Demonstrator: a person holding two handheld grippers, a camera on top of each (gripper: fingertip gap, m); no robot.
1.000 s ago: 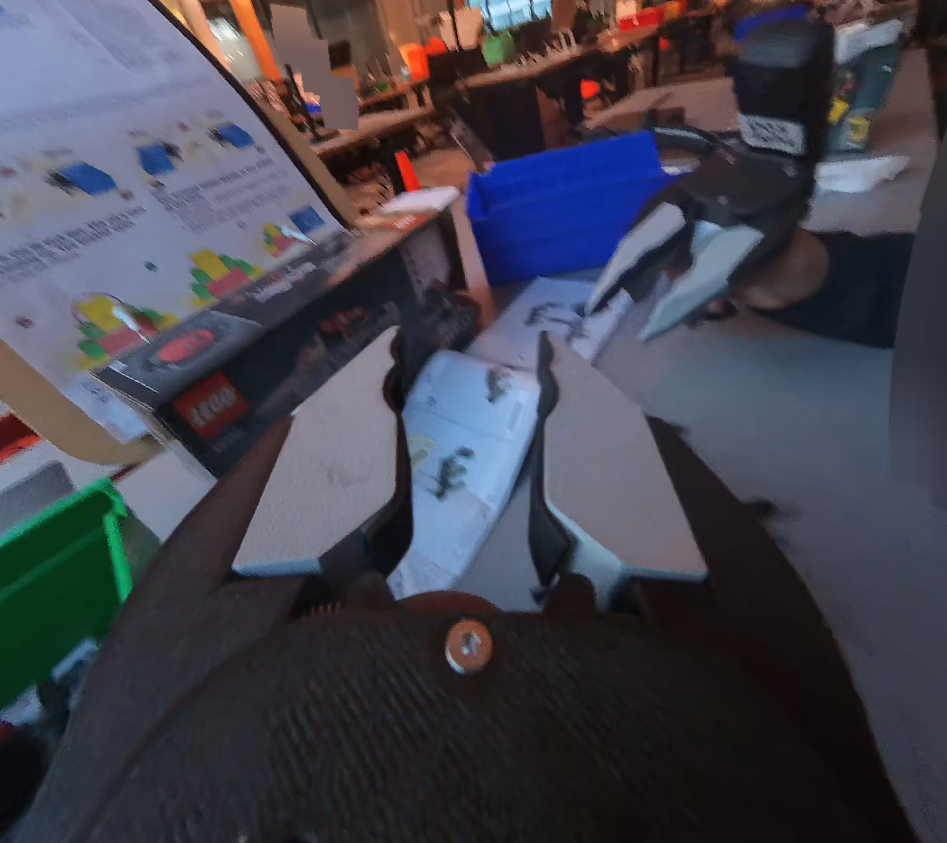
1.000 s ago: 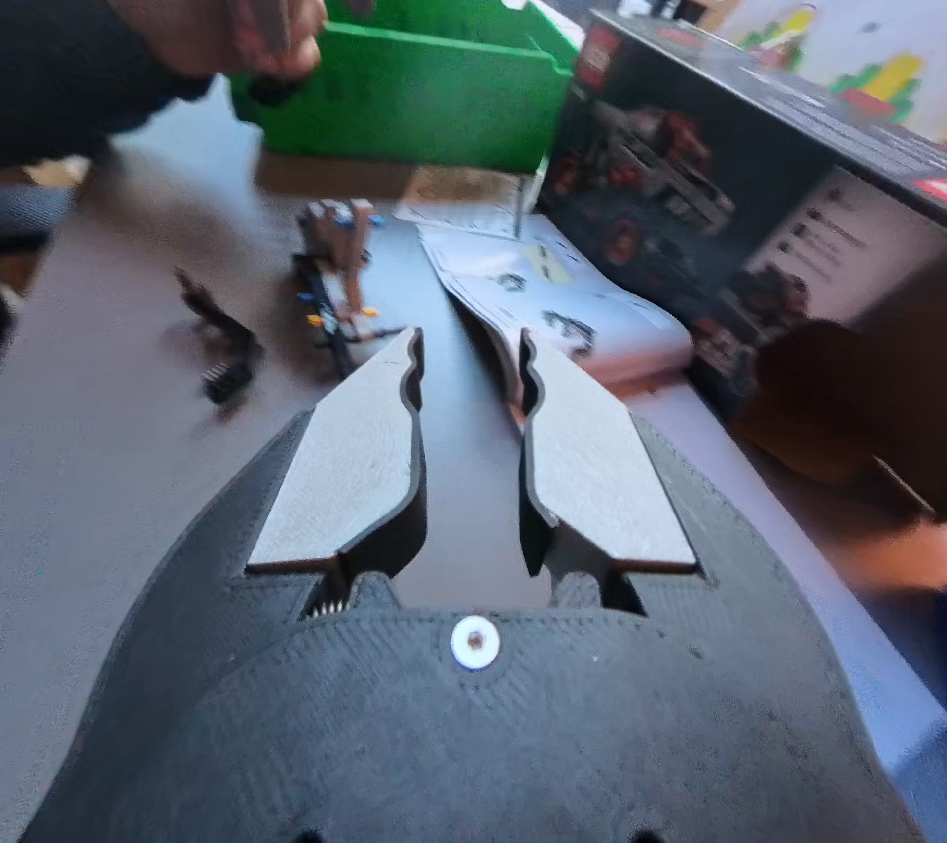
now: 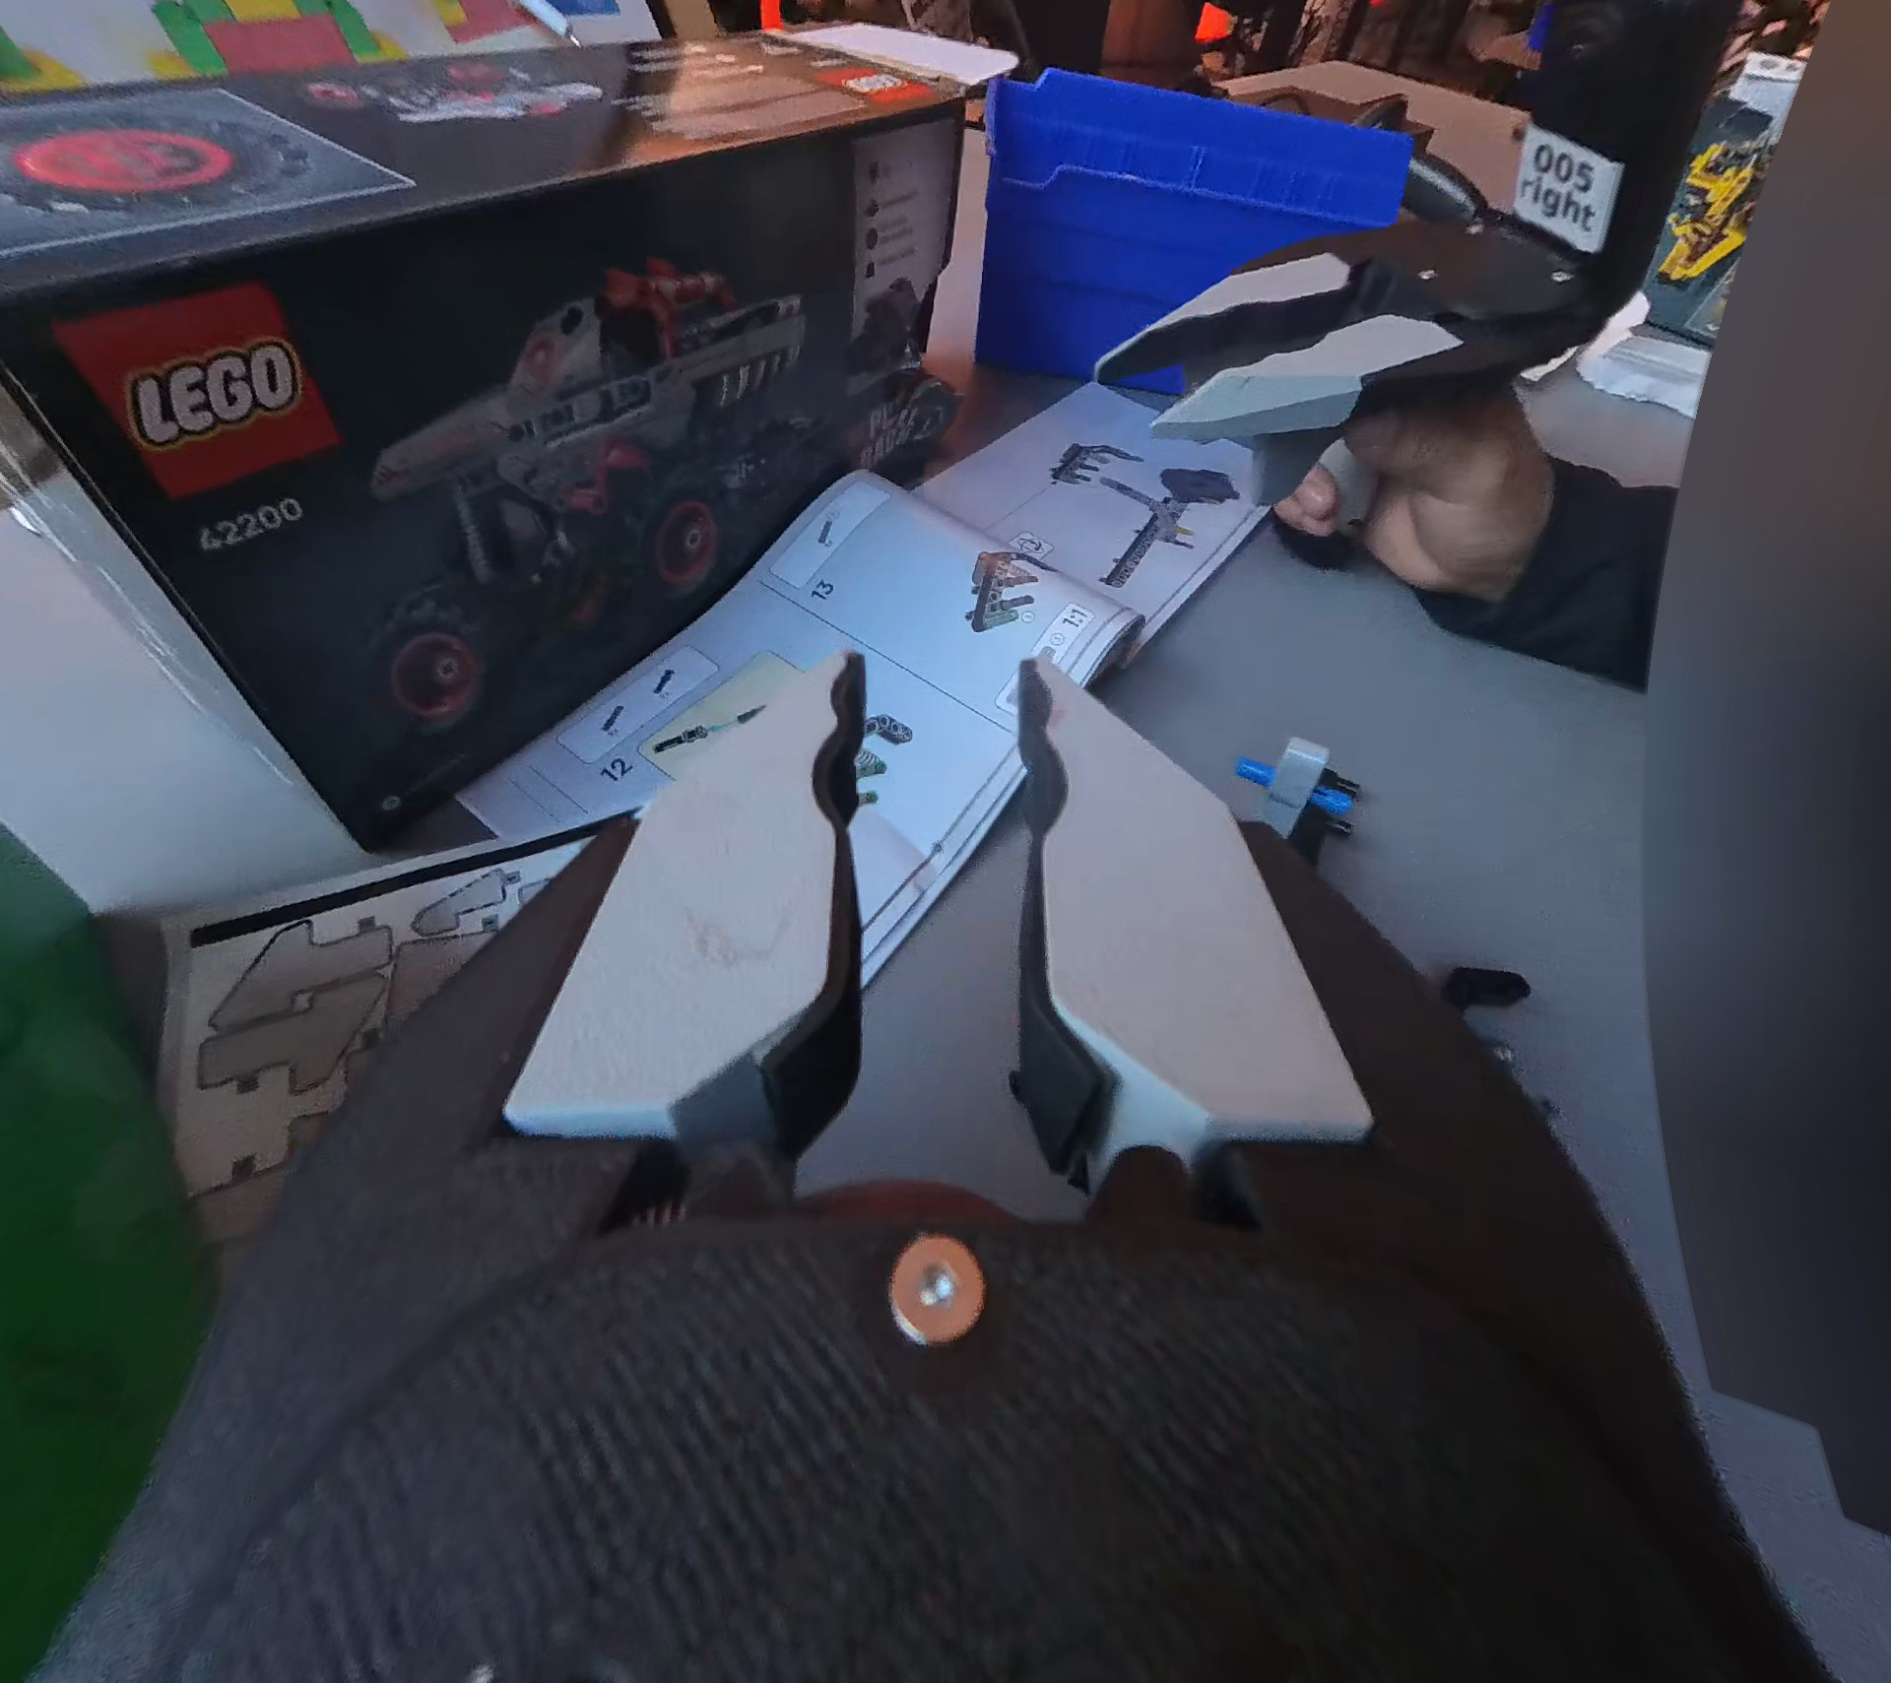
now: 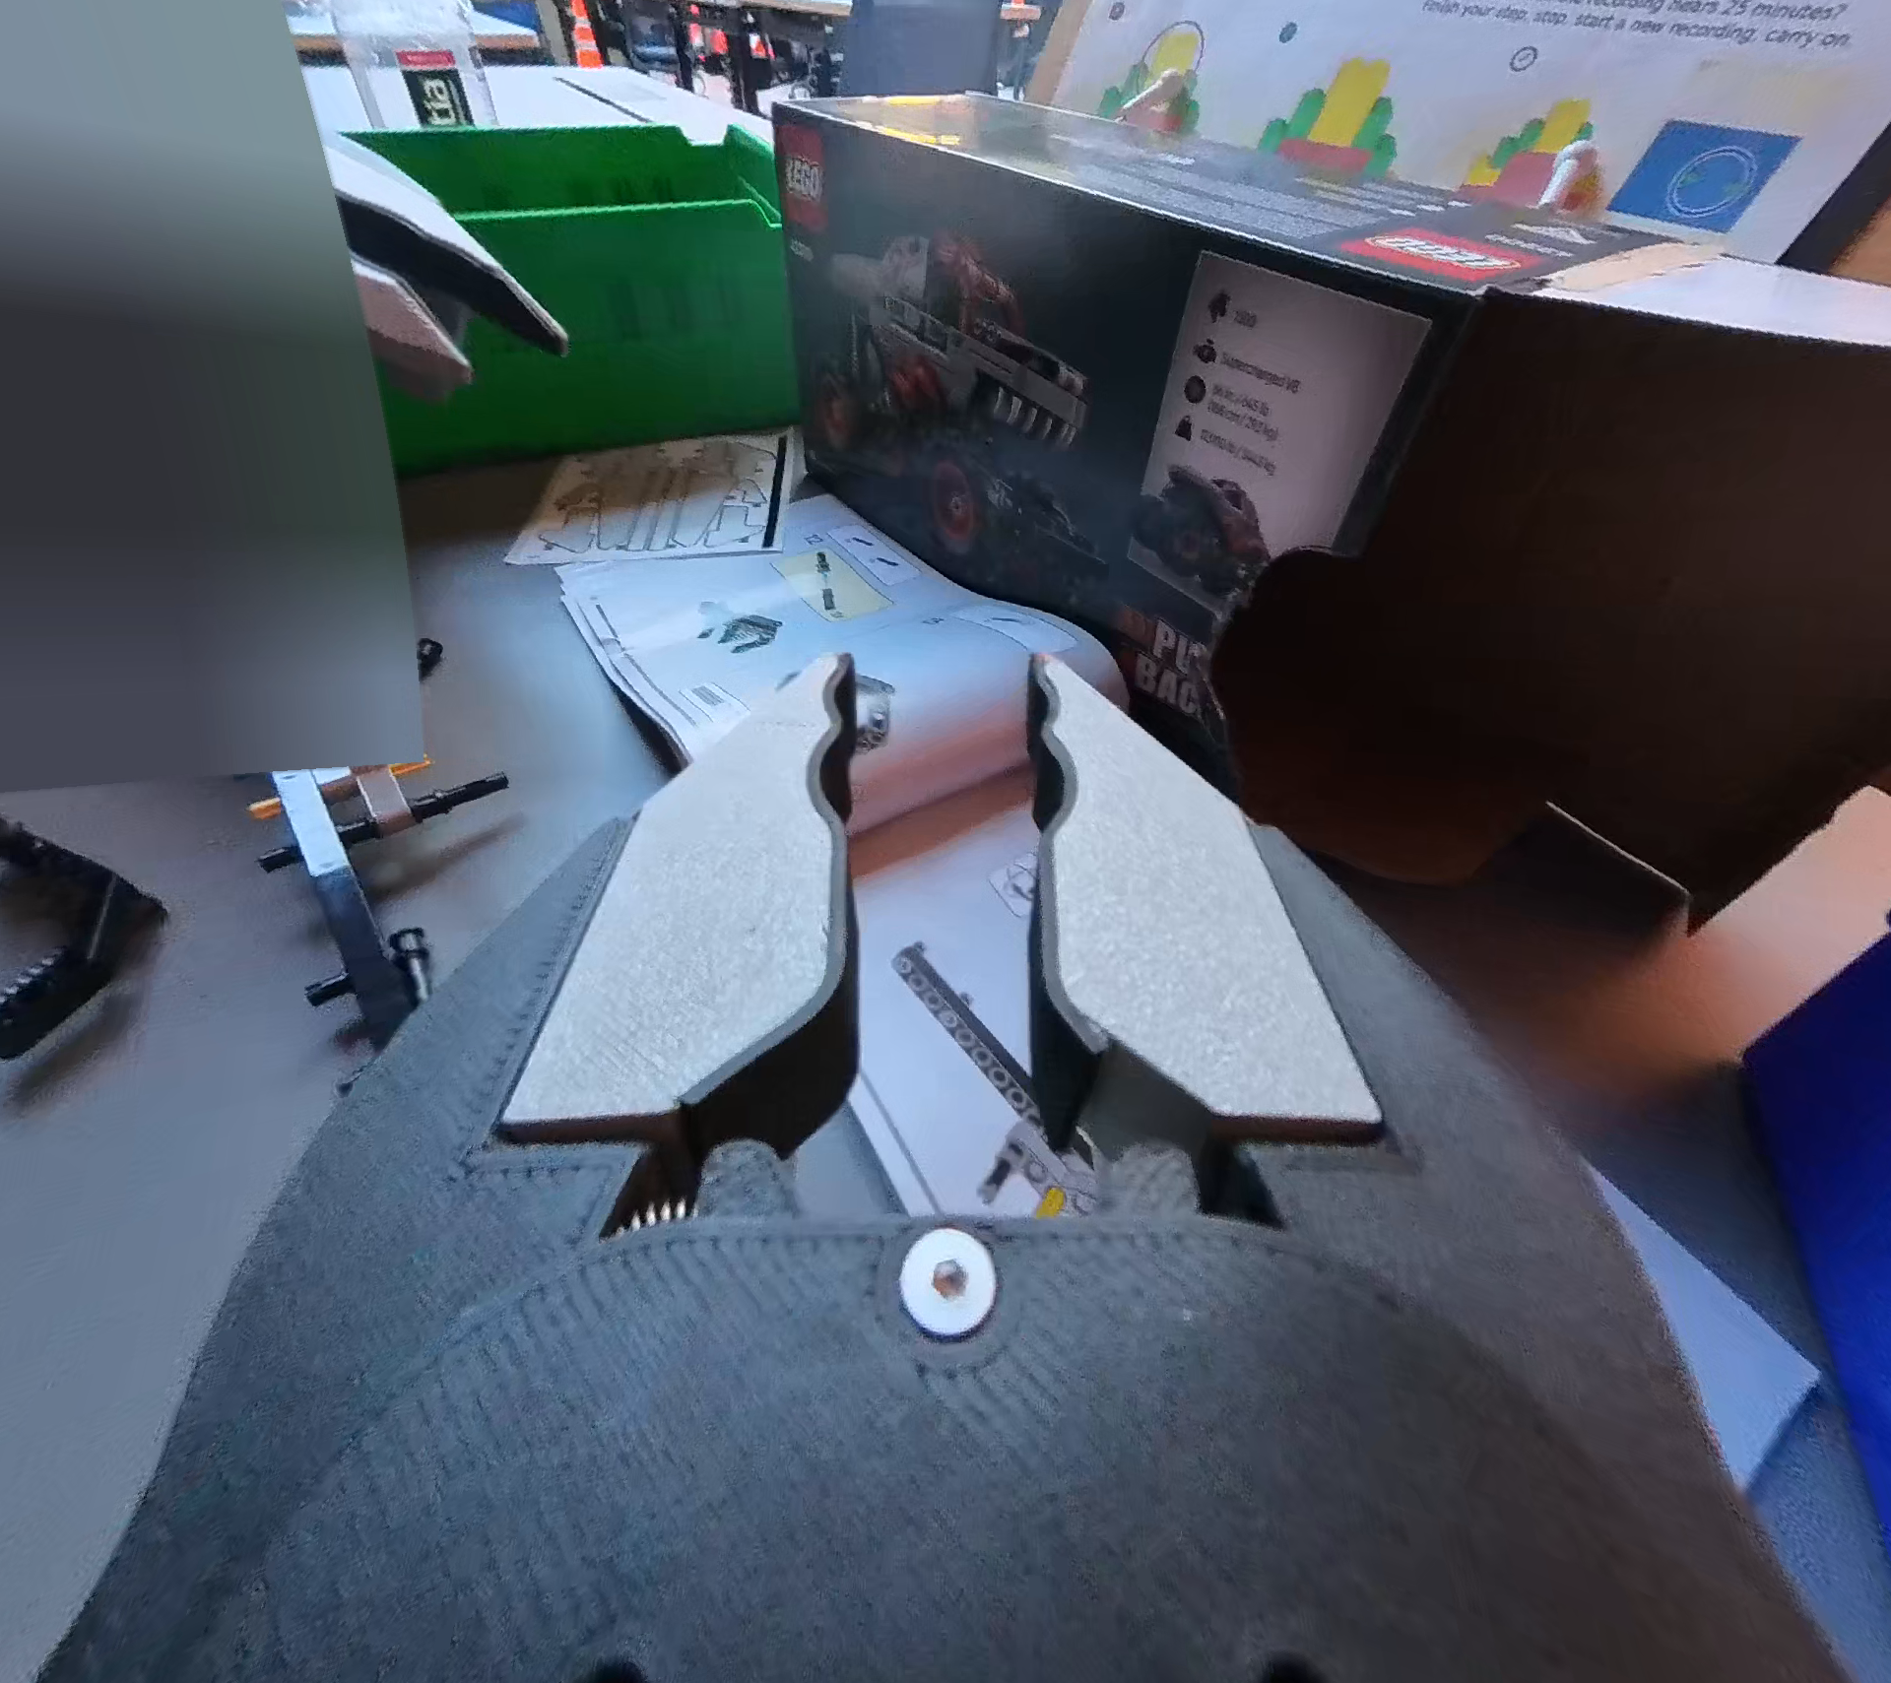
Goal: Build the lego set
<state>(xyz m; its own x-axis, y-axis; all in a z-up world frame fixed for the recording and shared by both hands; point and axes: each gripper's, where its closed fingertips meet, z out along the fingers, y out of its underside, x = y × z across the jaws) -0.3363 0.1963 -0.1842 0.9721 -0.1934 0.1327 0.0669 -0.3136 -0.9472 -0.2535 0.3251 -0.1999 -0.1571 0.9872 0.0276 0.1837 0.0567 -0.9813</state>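
Left gripper (image 3: 936, 682) released, empty, above open booklet (image 3: 921, 590). Right gripper (image 4: 936, 677) parted too, empty, over same booklet. Half-built model (image 4: 348, 897) on table (image 4: 154, 1173), left of booklet, before box (image 3: 460, 427).

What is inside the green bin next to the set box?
The green bin shows only bare inner walls near its rim in the right wrist view. Its front wall covers the bottom, so any pieces there cannot be seen.

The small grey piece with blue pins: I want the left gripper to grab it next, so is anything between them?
Nothing visible: the small grey piece lies on bare table, just right of the open left gripper.
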